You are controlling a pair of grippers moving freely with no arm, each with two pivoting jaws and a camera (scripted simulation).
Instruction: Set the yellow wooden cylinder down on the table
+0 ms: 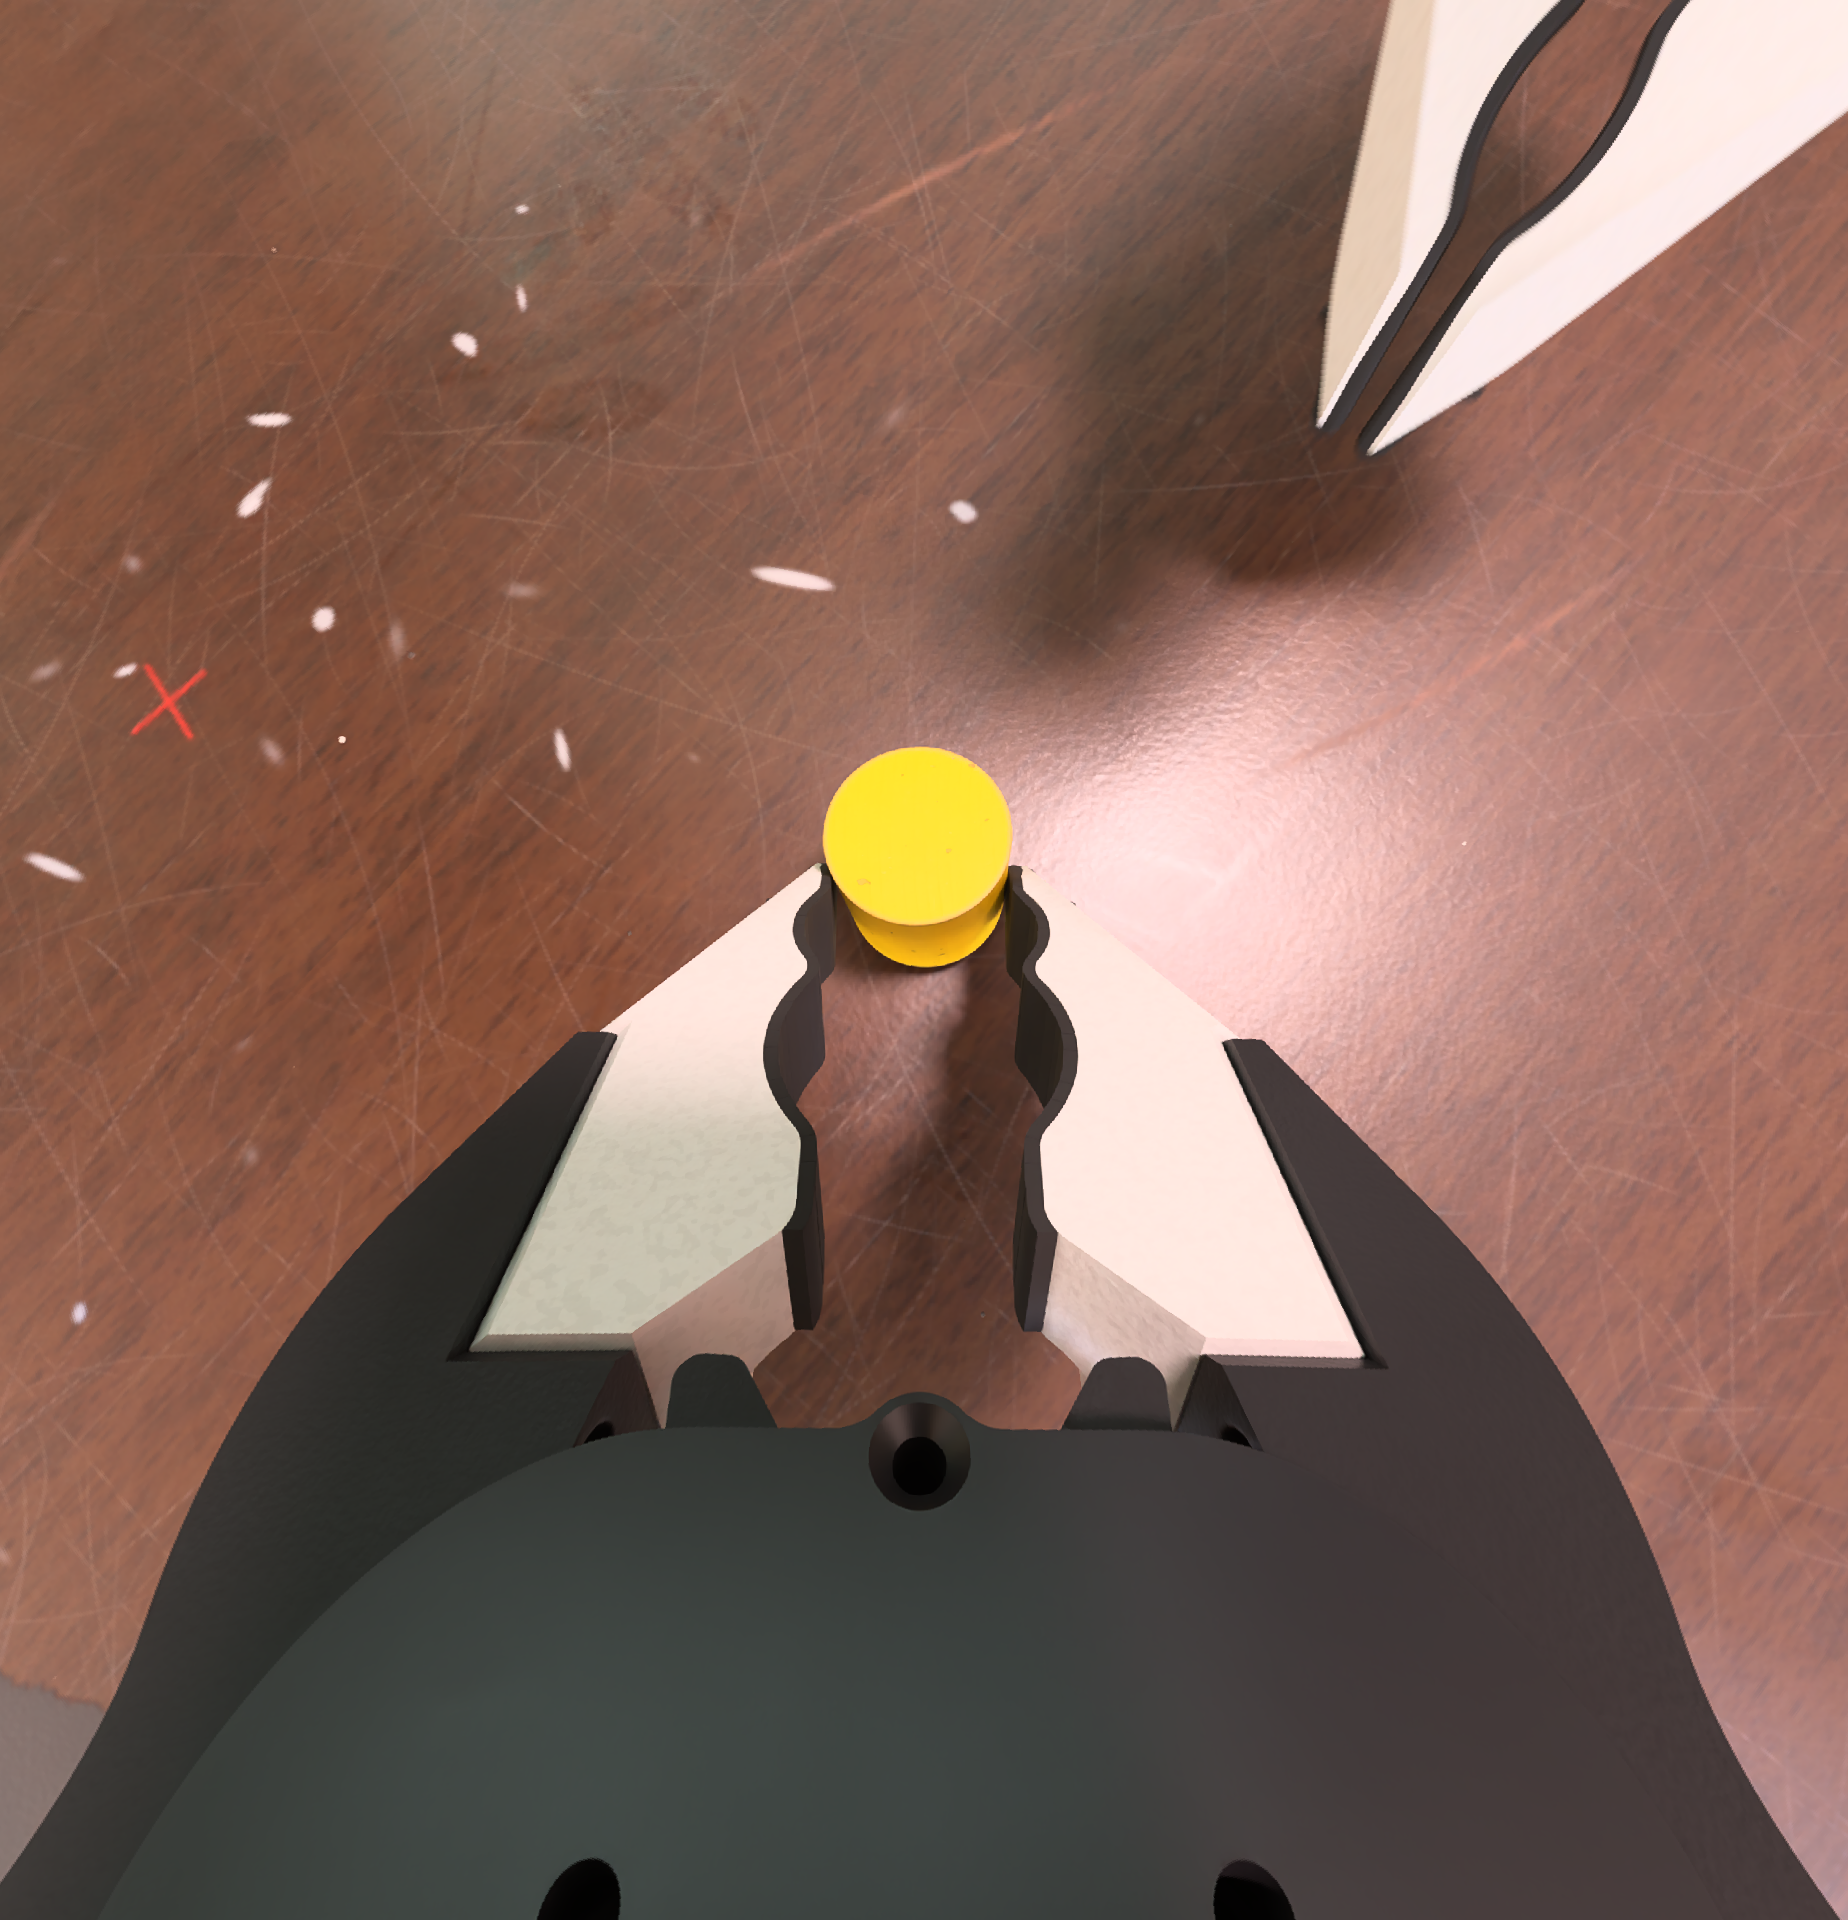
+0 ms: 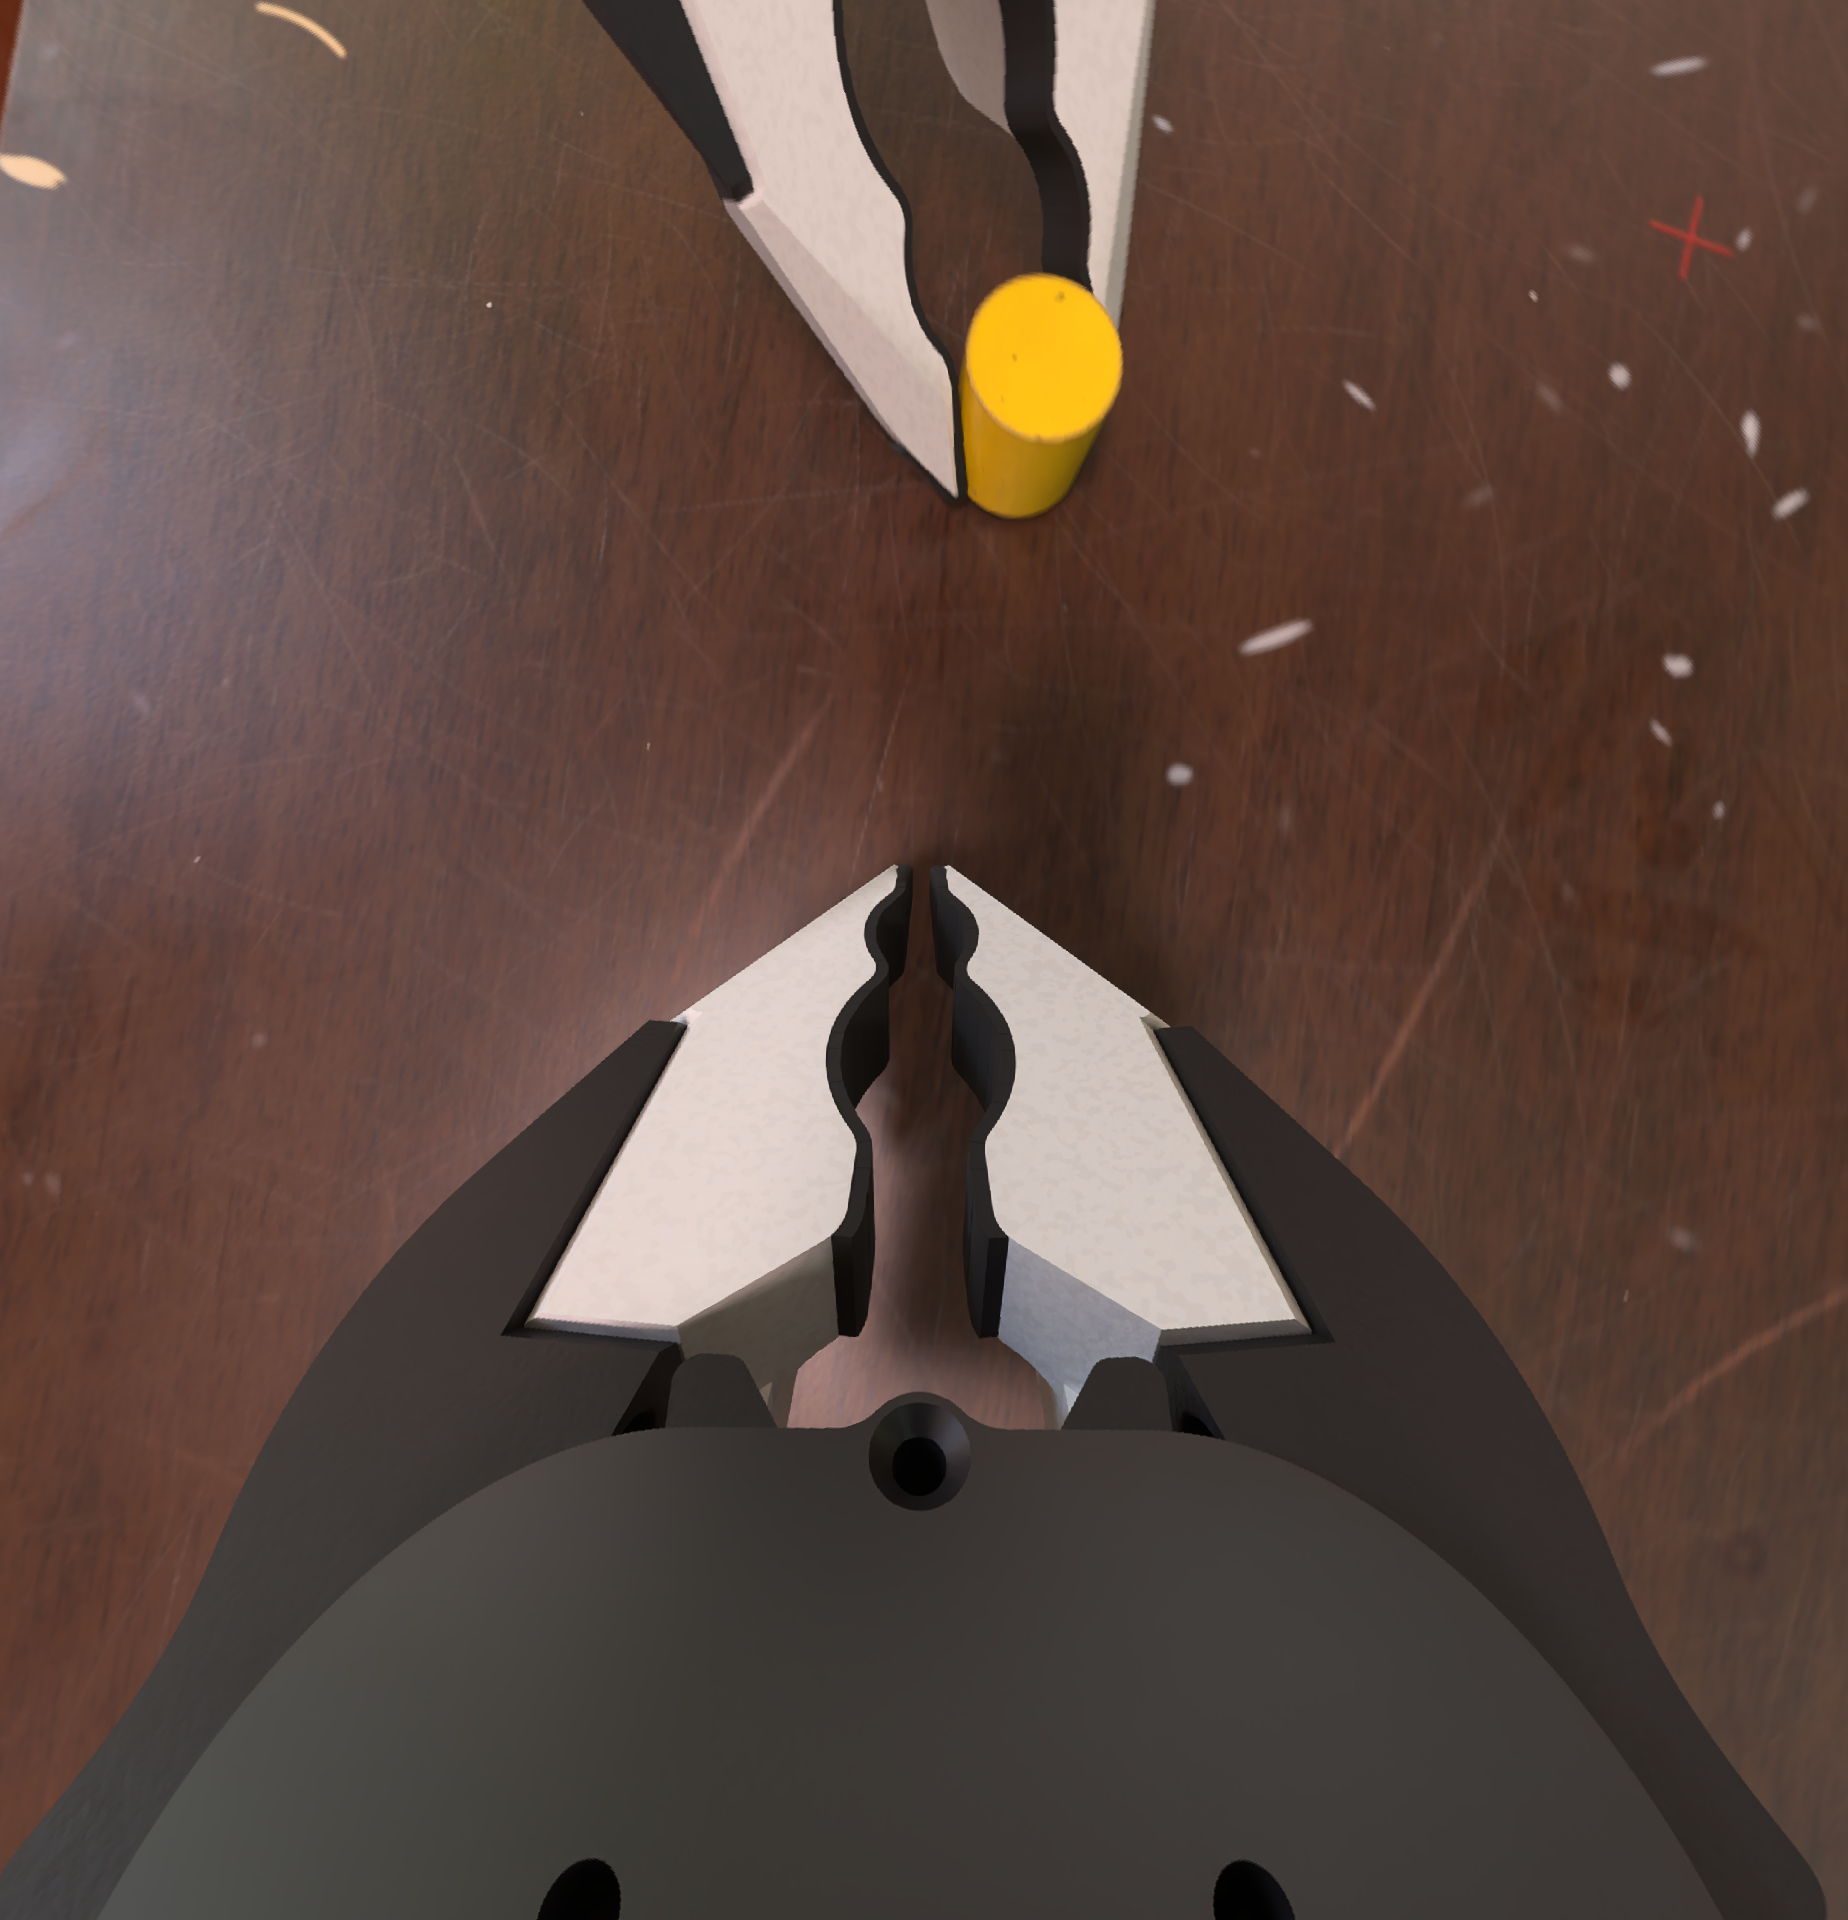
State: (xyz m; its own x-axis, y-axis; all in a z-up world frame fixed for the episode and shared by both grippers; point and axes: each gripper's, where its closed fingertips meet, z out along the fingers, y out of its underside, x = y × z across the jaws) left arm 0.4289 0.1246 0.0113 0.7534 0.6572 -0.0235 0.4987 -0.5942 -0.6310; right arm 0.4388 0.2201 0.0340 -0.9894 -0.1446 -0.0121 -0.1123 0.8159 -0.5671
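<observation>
The left gripper (image 1: 918, 883) holds the yellow cylinder (image 1: 917, 844) upright between its jaws, its base on the brown worktop (image 1: 1419, 935). The right gripper (image 2: 920, 883) stands apart, jaws nearly closed and empty.

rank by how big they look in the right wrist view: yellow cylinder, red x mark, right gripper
1. right gripper, inflated by nearness to the camera
2. yellow wooden cylinder, between the left gripper's fingers
3. red X mark on the table
</observation>
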